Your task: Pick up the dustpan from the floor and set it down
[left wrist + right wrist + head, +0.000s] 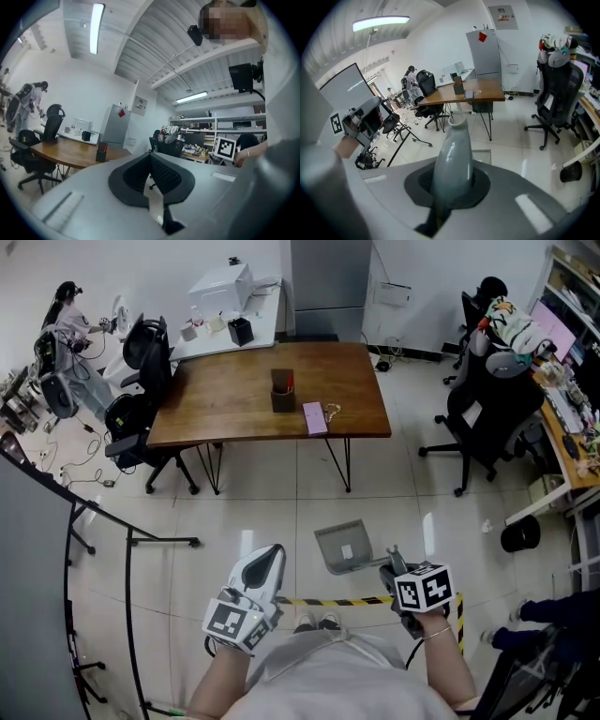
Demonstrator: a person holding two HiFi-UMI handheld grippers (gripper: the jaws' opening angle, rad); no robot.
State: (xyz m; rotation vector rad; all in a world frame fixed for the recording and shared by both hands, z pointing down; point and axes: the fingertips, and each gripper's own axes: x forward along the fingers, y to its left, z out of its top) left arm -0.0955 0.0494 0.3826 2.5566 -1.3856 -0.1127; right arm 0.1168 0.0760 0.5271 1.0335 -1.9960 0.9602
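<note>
head view / dustpan: the grey dustpan [343, 545] is low in front of you over the tiled floor, between the wooden table [234, 413] and the yellow-black tape strip [337, 602]. I can't tell whether it's clear of the floor.
head view / right gripper: your right gripper [392, 566] is at the dustpan's right edge, on the handle side, angled down.
head view / left gripper: your left gripper [270, 557] is well to the left of the dustpan and touches nothing.
left gripper view / jaws: the pads are together with nothing between them. It points level across the room toward the table.
right gripper view / jaws: clamped tight on the handle [453, 150]. The handle runs out along the jaws, and its hollow end sticks past the tips.
right gripper view / pan: the pan [485, 157] shows just behind the handle, lower down.
handling: it looks like light, stiff moulded plastic and not fragile. The handle is smooth, glossy and tapered, so expect it to slide or swivel between two pads.
grip point: the handle is the right place. Stay on the thick end near the pan, not the thin tip.
risk: the pan hangs off to one side of your grip, so it may swing.
set-down: bring the pan flat to the floor before you let go.
</note>
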